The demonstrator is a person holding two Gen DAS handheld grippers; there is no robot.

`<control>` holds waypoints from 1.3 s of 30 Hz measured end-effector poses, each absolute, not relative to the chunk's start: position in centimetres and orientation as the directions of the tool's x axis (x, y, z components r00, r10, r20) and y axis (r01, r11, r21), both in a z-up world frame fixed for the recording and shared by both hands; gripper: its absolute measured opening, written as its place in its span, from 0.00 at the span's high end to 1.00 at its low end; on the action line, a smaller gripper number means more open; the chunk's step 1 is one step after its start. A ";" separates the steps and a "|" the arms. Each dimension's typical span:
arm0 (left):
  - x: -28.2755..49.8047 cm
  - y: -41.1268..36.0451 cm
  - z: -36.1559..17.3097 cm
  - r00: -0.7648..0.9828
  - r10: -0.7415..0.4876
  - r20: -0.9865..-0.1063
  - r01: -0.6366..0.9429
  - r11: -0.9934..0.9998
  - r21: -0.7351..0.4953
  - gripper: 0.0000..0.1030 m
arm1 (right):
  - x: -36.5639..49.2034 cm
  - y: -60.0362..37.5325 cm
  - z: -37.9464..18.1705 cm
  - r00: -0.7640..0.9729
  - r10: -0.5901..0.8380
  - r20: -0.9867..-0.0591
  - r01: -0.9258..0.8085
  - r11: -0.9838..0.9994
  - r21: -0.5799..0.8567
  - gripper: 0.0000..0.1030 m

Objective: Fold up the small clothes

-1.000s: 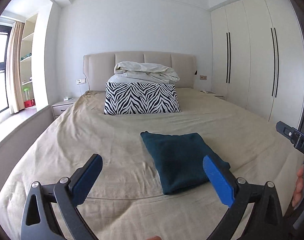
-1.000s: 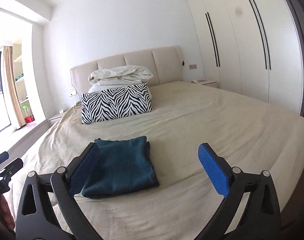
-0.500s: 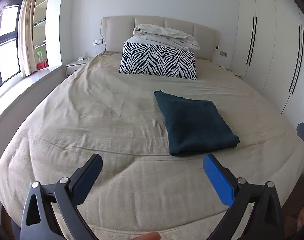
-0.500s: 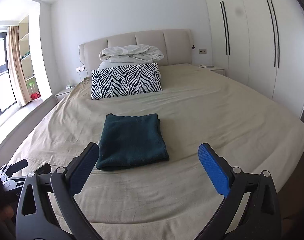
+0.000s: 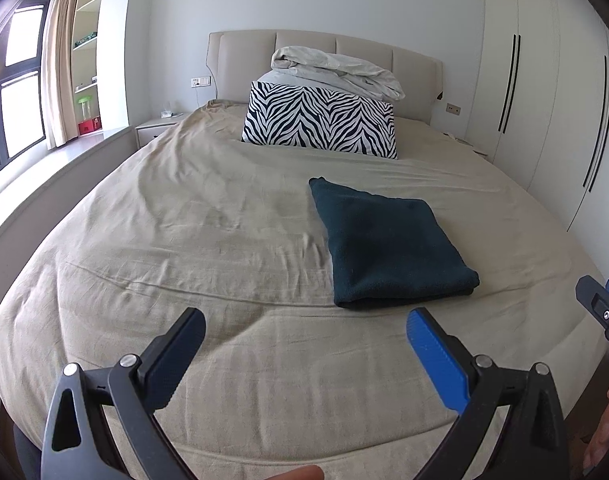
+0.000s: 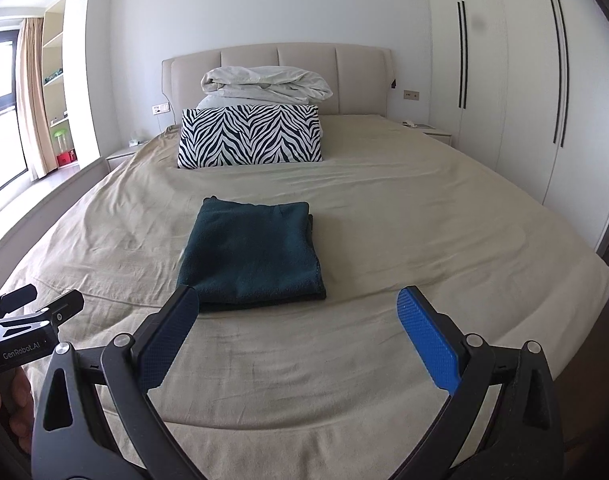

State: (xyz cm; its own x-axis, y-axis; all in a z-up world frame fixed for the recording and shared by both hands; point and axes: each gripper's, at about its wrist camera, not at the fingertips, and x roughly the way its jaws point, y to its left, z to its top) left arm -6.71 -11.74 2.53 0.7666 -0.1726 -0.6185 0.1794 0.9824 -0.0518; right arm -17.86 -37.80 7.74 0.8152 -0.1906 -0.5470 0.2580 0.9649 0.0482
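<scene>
Cloth (image 6: pixel 250 254) lies folded flat on the bed (image 6: pixel 424 220), near its foot edge. Left gripper (image 5: pixel 304 350) and right gripper (image 6: pixel 296 330) both gape empty above the sheet. A careless regrasp would likely drag layers apart.

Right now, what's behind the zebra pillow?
Behind the zebra pillow sits a pale pillow topped by a crumpled white duvet, against the headboard. Their lower parts are hidden.

around the folded teal cloth (image 6: pixel 250 254) the beige bedsheet (image 6: pixel 404 240) lies bare on every side, open to a gripper. beyond the cloth, the zebra pillow (image 6: pixel 250 136) and piled duvet (image 6: pixel 264 84) block the headboard end.
</scene>
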 end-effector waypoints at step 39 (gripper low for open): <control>-6.3 -11.0 1.0 0.748 -0.141 -0.649 0.141 0.989 -0.053 0.00 | -16.6 -36.8 6.1 0.795 -0.163 -0.585 0.227 0.973 0.038 0.01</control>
State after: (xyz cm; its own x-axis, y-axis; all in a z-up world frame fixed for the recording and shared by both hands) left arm -6.29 -11.05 0.98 0.7475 -0.1413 -0.6490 0.1412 0.9886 -0.0526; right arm -16.60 -36.84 6.10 0.7948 -0.1626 -0.5847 0.2273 0.9731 0.0383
